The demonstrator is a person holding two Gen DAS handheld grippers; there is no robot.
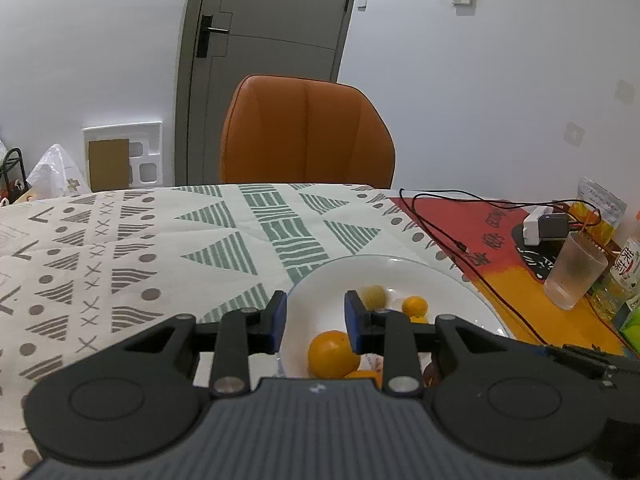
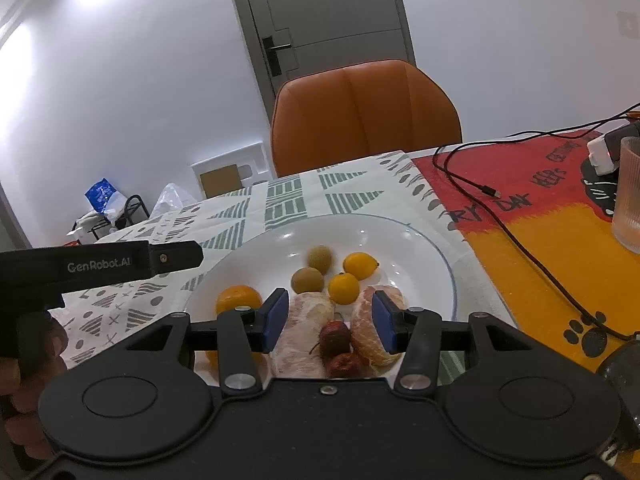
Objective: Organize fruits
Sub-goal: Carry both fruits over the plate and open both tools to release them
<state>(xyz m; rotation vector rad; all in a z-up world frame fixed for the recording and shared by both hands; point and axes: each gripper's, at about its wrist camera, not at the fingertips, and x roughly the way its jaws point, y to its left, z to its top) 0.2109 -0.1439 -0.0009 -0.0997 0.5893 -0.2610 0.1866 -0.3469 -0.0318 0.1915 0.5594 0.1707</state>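
Blue-padded right tongs (image 2: 328, 322) agape over round glossy plate (image 2: 420, 240) of fruit.

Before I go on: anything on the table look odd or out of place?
Only the loose black cable trailing across the red and yellow mat beside the plate; it could snag a gripper. Nothing spilled; the fruit sits inside the plate.

Both tools share one build: the left gripper (image 1: 314, 322) and right gripper (image 2: 330, 320) have matte black linkages, silver pivot screws, round black hubs, ribbed grey housing and blue pads (image 2: 276, 316); "GenRobot.AI" is printed white on the left one's side.
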